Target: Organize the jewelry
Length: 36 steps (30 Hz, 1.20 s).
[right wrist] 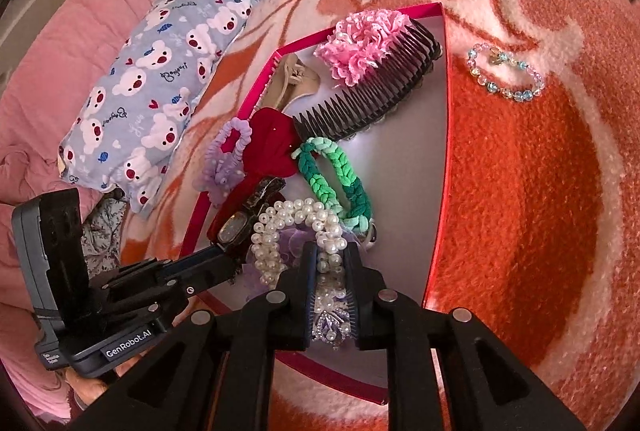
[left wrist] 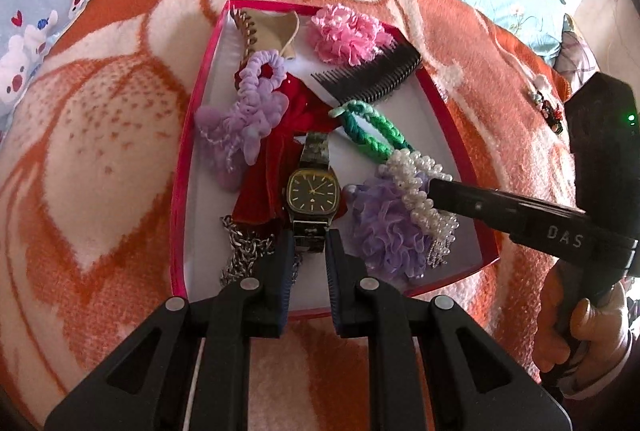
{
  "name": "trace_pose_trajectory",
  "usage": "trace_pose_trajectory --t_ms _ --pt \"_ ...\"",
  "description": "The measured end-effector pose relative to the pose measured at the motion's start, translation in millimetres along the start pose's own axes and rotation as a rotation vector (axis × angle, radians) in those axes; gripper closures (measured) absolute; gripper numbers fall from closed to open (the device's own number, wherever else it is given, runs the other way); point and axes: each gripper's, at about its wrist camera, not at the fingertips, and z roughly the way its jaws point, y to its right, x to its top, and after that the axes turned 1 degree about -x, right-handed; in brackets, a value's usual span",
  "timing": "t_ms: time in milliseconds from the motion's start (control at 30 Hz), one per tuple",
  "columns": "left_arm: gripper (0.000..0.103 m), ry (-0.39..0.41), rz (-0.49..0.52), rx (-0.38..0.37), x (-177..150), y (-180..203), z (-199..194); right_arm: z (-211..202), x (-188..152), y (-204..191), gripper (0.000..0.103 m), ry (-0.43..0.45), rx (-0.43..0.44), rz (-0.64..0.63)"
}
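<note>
A red-rimmed box on the blanket holds hair ties, a black comb, a red bow and a chain. My left gripper is shut on the strap of a dark-faced watch at the box's near end. My right gripper is shut on a pearl hair tie with purple frill, over the box's near corner; it also shows in the left wrist view. A green braided tie lies just beyond it. A pastel bead bracelet lies on the blanket outside the box.
A pink flower tie, a lilac scrunchie and a silver chain lie in the box. A bear-print pillow lies left of the box. A small beaded charm lies on the blanket to the right.
</note>
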Motion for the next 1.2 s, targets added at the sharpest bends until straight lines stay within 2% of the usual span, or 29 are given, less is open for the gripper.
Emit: trace_pose_trajectory --t_ms 367,400,467,533,633,700,767,833,1100,1200 --pt "0.089 -0.005 -0.003 0.009 0 -1 2 1 1 -1 0.086 -0.002 -0.001 -0.001" --pt "0.089 -0.004 -0.002 0.01 0 -1 2 0 1 -2 0.084 -0.001 0.0 -0.001" --pt "0.089 -0.005 -0.002 0.011 0 -1 2 -3 0 -2 0.073 0.007 0.0 -0.003" --pt "0.089 -0.006 -0.001 0.013 0 -1 2 -5 1 -3 0.069 0.012 0.004 -0.006" --pt "0.087 -0.01 -0.001 0.017 0 -1 2 -9 1 -4 0.069 0.02 0.006 -0.01" --pt "0.083 -0.011 -0.004 0.019 -1 -1 2 -11 1 -4 0.069 0.023 0.007 -0.009" --pt "0.068 -0.012 -0.005 0.018 -1 -1 0 -14 1 -4 0.066 0.027 0.008 -0.005" --pt "0.062 -0.004 0.0 0.024 -2 0 -2 -18 1 -4 0.061 0.035 0.011 -0.002" --pt "0.061 -0.001 -0.001 0.042 -2 2 -5 -37 1 -9 0.061 0.064 0.002 -0.042" --pt "0.044 0.005 -0.007 0.054 -3 1 -10 -40 -1 -11 0.058 0.064 -0.016 -0.061"
